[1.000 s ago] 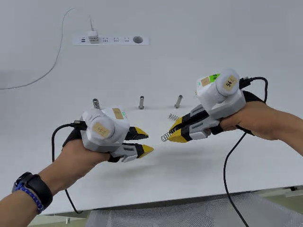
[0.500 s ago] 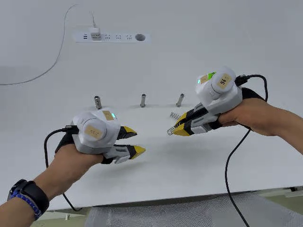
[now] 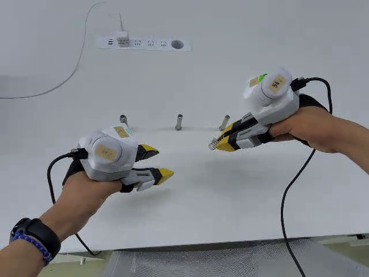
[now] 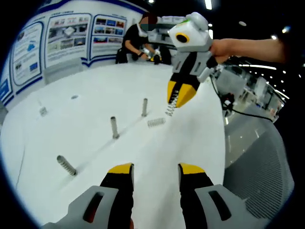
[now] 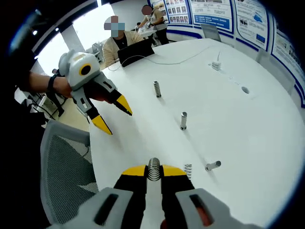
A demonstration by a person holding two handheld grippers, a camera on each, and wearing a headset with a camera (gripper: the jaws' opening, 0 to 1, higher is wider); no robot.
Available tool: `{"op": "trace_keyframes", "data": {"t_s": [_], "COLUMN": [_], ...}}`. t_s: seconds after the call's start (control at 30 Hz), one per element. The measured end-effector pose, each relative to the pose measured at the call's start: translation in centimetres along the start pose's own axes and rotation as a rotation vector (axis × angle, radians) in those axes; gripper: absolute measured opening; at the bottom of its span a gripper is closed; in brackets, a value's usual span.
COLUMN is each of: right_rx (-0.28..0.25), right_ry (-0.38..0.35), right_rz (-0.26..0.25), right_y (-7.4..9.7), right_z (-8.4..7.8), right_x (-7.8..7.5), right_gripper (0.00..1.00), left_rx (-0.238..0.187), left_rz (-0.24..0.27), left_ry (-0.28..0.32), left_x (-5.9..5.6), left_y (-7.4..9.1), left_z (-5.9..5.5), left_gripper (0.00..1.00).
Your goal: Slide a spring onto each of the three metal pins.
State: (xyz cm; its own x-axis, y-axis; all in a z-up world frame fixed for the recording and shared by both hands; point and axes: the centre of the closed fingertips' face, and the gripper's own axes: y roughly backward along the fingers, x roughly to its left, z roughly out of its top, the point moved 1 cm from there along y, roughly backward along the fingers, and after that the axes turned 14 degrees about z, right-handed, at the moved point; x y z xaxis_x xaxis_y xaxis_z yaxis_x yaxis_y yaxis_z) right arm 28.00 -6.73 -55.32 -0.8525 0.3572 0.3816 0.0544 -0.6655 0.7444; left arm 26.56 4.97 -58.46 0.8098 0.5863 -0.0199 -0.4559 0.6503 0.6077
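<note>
An open lab: wall posters, white workbench, laptop.

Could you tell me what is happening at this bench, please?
A person is fitting springs onto three metal pins. The right tongs grip a spring above the table, near the pins. The left tongs are open and empty. One end pin already carries its own, the middle pin is bare, and a loose spring lies on the table.

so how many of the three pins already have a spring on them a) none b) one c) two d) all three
b: only the left pin carries coils. The middle pin and right pin are bare, with one spring pinched in the right tongs and a loose spring lying on the table.
</note>
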Motion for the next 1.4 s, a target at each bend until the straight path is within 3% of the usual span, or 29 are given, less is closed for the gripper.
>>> {"op": "trace_keyframes", "data": {"t_s": [0.4,0.97,1.4], "right_rx": [0.017,0.048,0.071], "right_ry": [0.019,0.037,0.064], "right_rz": [-0.022,-0.018,-0.010], "right_y": [-0.2,-0.6,-1.5], "right_z": [1.4,2.4,4.1], "right_x": [-2.0,-4.6,-5.8], "right_gripper": [0.12,0.12,0.12], "left_rx": [0.019,-0.005,0.002], "left_rz": [0.066,0.120,0.145], "left_ry": [0.035,0.072,0.087], "left_x": [1.8,3.2,3.6], "left_y": [0.5,1.5,2.3], "left_z": [-1.3,-0.3,-0.7], "left_gripper": [0.48,0.55,0.59]}}
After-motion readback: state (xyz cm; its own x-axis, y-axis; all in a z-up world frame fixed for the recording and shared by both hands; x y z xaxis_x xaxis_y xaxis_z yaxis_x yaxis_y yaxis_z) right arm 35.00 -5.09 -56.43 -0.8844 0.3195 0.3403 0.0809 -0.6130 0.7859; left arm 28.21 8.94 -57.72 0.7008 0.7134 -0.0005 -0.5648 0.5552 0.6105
